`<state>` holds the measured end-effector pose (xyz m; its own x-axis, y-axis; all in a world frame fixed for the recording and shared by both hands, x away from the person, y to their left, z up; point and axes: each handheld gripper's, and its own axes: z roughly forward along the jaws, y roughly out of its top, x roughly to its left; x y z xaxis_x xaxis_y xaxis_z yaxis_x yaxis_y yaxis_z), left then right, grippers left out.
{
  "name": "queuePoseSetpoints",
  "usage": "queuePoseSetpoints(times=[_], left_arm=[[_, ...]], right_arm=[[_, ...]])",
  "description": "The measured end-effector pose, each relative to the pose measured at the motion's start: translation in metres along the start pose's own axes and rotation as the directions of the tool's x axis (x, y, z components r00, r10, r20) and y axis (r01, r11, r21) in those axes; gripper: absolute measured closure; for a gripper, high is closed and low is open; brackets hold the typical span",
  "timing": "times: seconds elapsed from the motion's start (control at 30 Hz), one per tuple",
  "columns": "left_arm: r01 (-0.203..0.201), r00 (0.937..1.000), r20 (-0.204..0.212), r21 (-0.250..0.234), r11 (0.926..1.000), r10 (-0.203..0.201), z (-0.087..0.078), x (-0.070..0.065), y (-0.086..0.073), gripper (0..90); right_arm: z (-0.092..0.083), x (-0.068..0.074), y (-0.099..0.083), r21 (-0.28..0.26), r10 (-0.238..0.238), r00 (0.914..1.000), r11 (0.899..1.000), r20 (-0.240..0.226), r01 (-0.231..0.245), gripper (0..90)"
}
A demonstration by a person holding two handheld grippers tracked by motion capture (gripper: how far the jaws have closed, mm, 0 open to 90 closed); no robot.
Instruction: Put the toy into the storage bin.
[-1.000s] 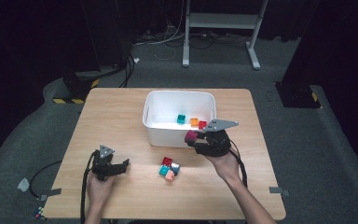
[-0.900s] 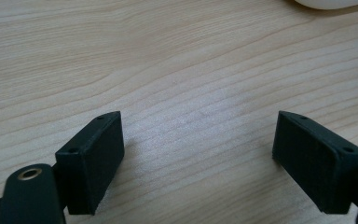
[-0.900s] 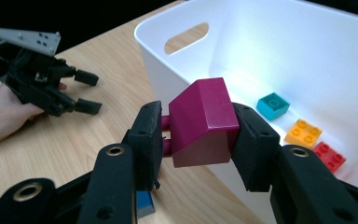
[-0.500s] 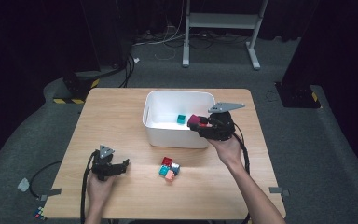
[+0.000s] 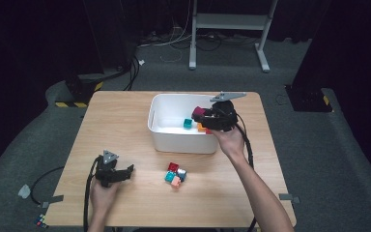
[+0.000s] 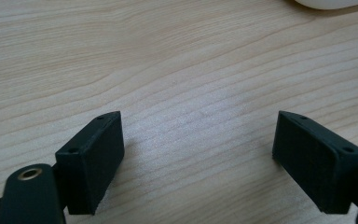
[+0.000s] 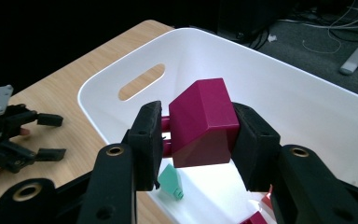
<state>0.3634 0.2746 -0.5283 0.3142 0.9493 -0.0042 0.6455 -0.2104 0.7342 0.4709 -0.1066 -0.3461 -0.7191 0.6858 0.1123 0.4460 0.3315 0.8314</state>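
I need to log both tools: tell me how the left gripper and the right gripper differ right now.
The left gripper has its jaws wide open with nothing between them; the right gripper is shut on a magenta plastic block. The left rests low over the wooden table; the right is above the white plastic bin. Both have black jaws.

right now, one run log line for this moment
right gripper: shut on magenta block | over white bin | left gripper: open, on table

The right gripper (image 5: 204,115) is held up on an outstretched forearm, its 2 jaws clamped. The left gripper (image 5: 127,170) lies low near the person, jaws spread wide with nothing between.
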Motion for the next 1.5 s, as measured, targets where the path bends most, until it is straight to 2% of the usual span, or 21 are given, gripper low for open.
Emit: queuePoseSetpoints(times=[0.17,0.3,0.6,0.77,0.93,1.2,1.3,1.5], left_arm=[[0.002,1.0000,0.000,-0.002,1.0000,-0.002,0.000,0.000,0.000,16.6],[0.005,1.0000,0.001,-0.004,1.0000,-0.005,0.000,0.000,0.000,16.6],[0.005,1.0000,0.001,-0.004,1.0000,-0.005,0.000,0.000,0.000,16.6],[0.004,1.0000,0.001,-0.003,1.0000,-0.004,0.000,0.000,0.000,16.6],[0.006,1.0000,0.002,-0.004,1.0000,-0.006,0.000,0.000,0.000,16.6],[0.004,1.0000,0.002,-0.003,1.0000,-0.004,0.000,0.000,0.000,16.6],[0.003,1.0000,0.001,-0.002,1.0000,-0.003,0.000,0.000,0.000,16.6],[0.003,1.0000,0.001,-0.002,1.0000,-0.003,0.000,0.000,0.000,16.6]], right_arm=[[0.013,-0.003,0.007,0.028,0.007,0.9998,1.000,0.018,-0.007,56.3],[0.019,-0.005,0.011,0.023,0.013,0.9995,1.000,0.029,-0.014,56.2],[0.032,-0.015,0.008,0.060,0.039,0.9978,0.997,0.054,-0.042,55.6],[0.035,-0.018,0.006,0.067,0.042,0.9971,0.997,0.064,-0.047,50.5],[0.031,-0.015,0.005,0.058,0.021,0.9974,0.998,0.068,-0.025,49.9],[0.015,-0.005,-0.002,0.022,0.001,0.9991,1.000,0.041,-0.002,49.8],[0.007,0.001,-0.007,0.010,-0.025,0.9992,1.000,0.033,0.024,49.7],[-0.007,0.012,-0.022,-0.021,-0.034,0.9994,0.999,-0.003,0.034,49.6]])
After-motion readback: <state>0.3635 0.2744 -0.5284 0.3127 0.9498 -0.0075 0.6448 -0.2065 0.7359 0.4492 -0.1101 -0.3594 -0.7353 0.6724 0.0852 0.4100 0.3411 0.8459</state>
